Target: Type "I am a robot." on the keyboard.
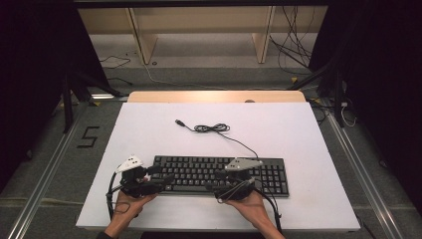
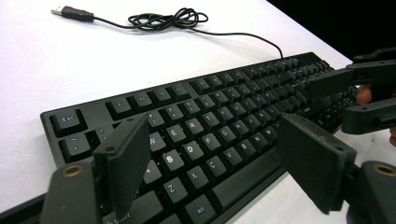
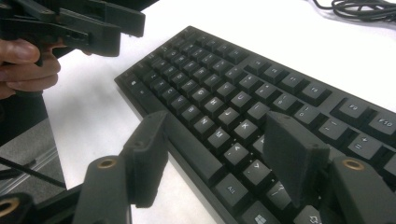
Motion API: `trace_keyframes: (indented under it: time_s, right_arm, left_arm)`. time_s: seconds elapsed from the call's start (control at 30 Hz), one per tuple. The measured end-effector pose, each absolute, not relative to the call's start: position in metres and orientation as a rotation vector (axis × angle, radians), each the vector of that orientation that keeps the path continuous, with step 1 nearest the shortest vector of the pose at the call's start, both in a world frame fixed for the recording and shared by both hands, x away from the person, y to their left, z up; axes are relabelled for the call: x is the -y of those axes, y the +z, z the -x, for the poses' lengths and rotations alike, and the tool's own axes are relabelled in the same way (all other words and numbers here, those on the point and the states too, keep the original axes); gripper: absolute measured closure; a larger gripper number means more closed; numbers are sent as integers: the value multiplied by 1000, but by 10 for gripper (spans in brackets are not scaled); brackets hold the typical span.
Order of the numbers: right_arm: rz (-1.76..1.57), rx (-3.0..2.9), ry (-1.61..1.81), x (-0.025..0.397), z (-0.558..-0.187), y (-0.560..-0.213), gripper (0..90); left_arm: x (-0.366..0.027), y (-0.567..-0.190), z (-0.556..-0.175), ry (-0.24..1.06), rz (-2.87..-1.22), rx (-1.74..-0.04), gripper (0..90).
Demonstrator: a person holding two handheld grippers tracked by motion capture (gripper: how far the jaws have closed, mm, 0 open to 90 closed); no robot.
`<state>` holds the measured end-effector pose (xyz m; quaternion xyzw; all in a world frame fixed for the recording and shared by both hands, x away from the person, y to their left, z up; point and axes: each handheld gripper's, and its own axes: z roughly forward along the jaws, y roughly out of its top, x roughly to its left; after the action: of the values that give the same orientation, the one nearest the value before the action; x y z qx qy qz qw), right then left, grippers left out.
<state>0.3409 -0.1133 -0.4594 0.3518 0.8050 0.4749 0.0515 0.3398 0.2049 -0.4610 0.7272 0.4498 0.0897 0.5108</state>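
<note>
Black rectangular plastic keyboard [image 1: 221,172], matte keys

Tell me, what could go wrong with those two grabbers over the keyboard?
1. The open left gripper hangs right over the keyboard; a jaw coming down could press several keys at once or catch a keycap.
2. The right gripper, also open, might scrape keys by the spacebar.
3. The USB cable lies coiled loose behind; sliding the keyboard could drag or snag it.
</note>
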Motion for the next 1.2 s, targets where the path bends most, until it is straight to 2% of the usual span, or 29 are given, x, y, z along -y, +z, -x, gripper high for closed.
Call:
trace_keyframes:
  time_s: [0.4, 0.53, 0.9, 1.2]
  right_arm:
    - [-1080, -2435, 1459, 118, -338, -455, 383]
    - [-1079, -2431, 1462, 119, -336, -454, 372]
    - [-1074, -2430, 1467, 121, -333, -455, 364]
    - [-1071, -2417, 1473, 124, -331, -454, 362]
  left_arm:
    - [-197, -457, -351, 223, -1777, -1083, 314]
    - [-195, -457, -357, 219, -1784, -1084, 395]
    - [-177, -461, -368, 212, -1880, -1052, 716]
    - [-172, -461, -374, 213, -1905, -1052, 843]
